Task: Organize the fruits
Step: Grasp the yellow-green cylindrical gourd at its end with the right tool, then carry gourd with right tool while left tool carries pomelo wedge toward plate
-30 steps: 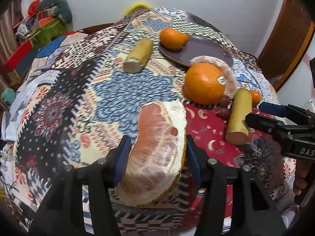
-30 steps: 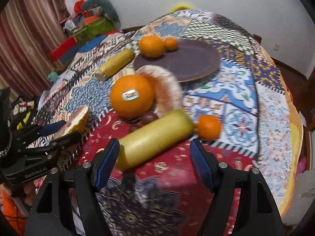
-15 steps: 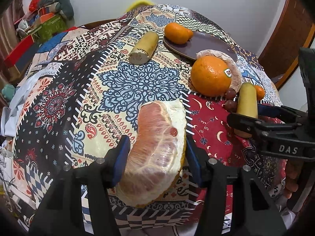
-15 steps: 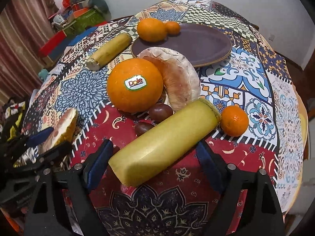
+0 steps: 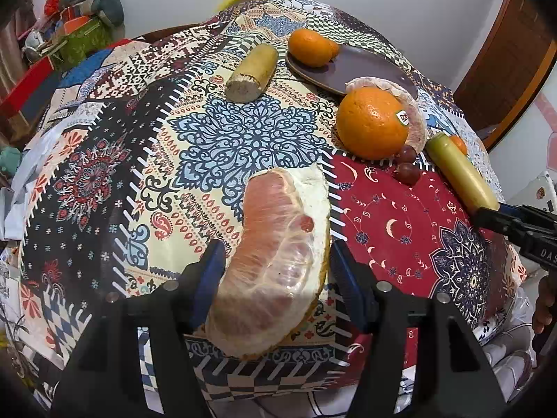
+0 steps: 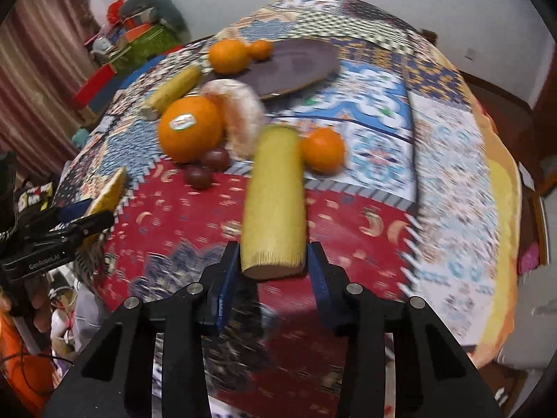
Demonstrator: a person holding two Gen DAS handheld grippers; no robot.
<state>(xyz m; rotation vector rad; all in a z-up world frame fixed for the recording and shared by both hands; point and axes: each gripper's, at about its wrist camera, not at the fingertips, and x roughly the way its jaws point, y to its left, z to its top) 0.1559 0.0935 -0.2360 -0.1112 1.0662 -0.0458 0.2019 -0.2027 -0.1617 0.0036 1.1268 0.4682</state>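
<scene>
The whole right wrist view is smeared by motion, so the patterned cloth (image 6: 449, 160) on the desk cannot be read there. In the left wrist view the small orange (image 5: 459, 143) is mostly hidden behind the yellow cane piece (image 5: 459, 177), whose near end is covered by the right tongs (image 5: 501, 214), themselves cut off by the picture's edge. The sticker (image 5: 403, 117) on the large orange (image 5: 371, 122) is too small to be read.

Pomelo wedge (image 5: 278, 254): peeled, pink, near edge of table.
Sugarcane piece (image 6: 275, 202): yellow-green cylinder, cut end toward near edge.
Large orange (image 6: 189, 132): stickered, mid-table.
Plate (image 6: 296, 66): dark, far side, bearing two tangerines.
</scene>
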